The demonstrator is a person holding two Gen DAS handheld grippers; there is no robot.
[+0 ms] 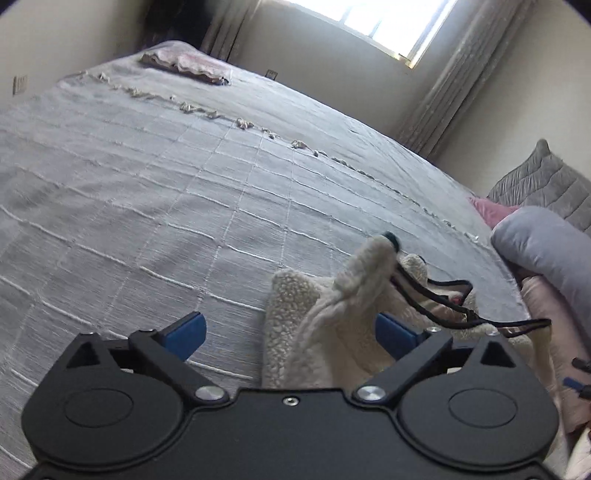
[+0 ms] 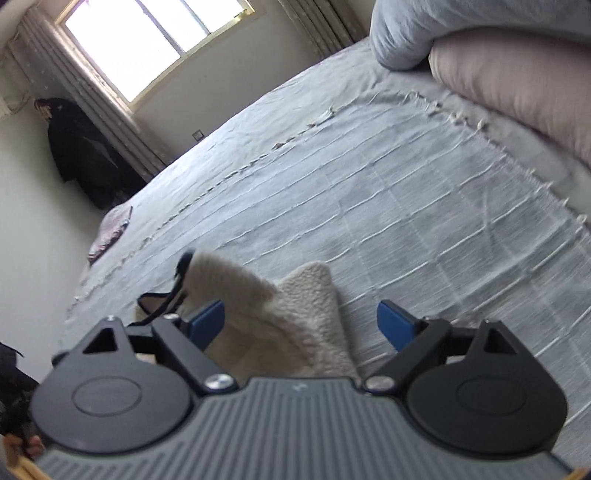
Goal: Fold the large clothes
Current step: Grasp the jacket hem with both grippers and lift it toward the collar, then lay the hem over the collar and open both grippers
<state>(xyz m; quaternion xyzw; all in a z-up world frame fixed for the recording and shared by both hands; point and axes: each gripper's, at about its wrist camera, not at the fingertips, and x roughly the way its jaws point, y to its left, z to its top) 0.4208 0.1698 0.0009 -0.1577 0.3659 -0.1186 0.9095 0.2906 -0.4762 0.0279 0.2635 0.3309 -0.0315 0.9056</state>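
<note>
Both wrist cameras are sitting low and close over the grey bedspread (image 1: 147,192) (image 2: 406,206), looking forward towards the window (image 1: 388,26) (image 2: 147,40); both are sharing the cream fleece garment (image 1: 321,325) (image 2: 280,325).

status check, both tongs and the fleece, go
Left tongs open, right tongs open. Cream fleece garment bunched between both, ungripped. Black drawstring trailing loose.
</note>
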